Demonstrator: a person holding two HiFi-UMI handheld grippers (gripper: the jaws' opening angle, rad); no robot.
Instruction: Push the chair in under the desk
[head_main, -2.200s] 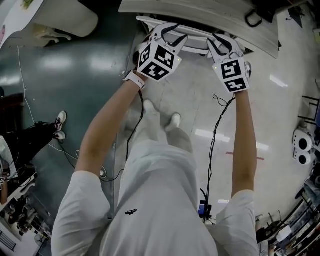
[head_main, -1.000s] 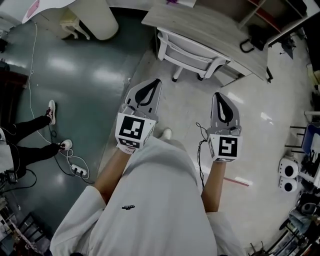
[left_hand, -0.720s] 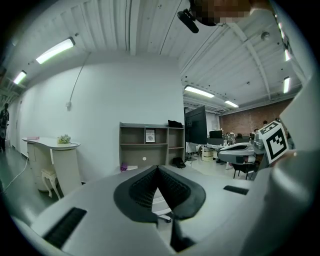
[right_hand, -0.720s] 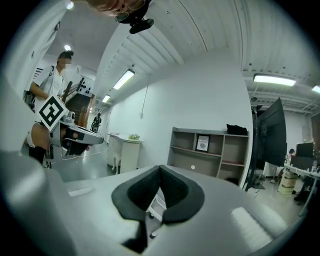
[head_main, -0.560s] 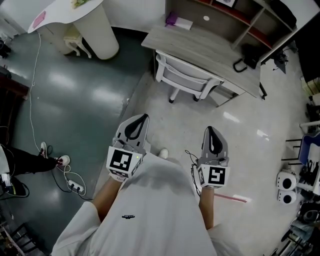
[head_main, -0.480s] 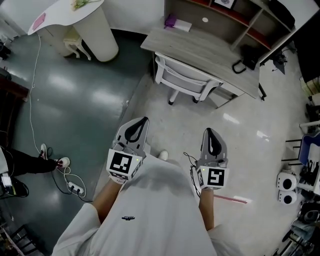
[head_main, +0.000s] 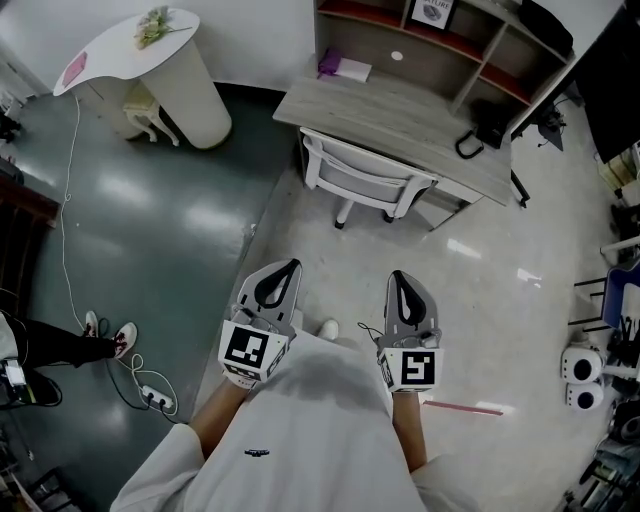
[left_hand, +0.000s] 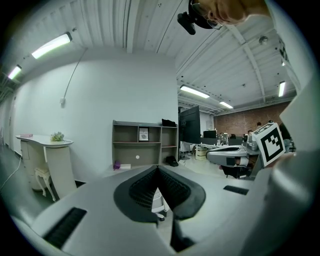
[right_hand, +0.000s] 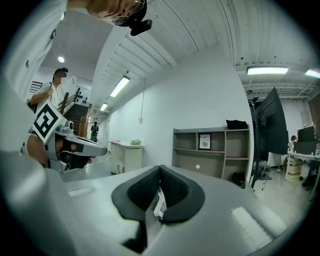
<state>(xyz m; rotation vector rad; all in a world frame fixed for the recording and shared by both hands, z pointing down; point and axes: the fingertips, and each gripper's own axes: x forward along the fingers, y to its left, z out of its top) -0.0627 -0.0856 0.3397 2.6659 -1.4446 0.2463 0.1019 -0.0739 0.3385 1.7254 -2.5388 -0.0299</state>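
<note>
The white chair (head_main: 362, 180) stands with its seat tucked beneath the wooden desk (head_main: 410, 115), only its backrest and base showing. Both grippers hover close to my body, well short of the chair. My left gripper (head_main: 291, 265) is shut with nothing in it, and my right gripper (head_main: 397, 275) is shut and empty too. In the left gripper view the shut left gripper (left_hand: 158, 168) hides most of the desk; a sliver of the chair (left_hand: 159, 201) shows below it. The right gripper (right_hand: 160, 168) likewise covers the chair (right_hand: 158, 202).
A shelf unit (head_main: 440, 40) rises behind the desk, with a black bag (head_main: 480, 130) at the desk's right end. A white round-ended counter (head_main: 150, 45) stands far left. A power strip and cable (head_main: 150, 398) and a person's feet (head_main: 105, 335) lie left.
Both grippers have come off the chair's backrest and drawn back to my body. I have stepped away, so the desk and chair now sit farther off at the top of the view.
</note>
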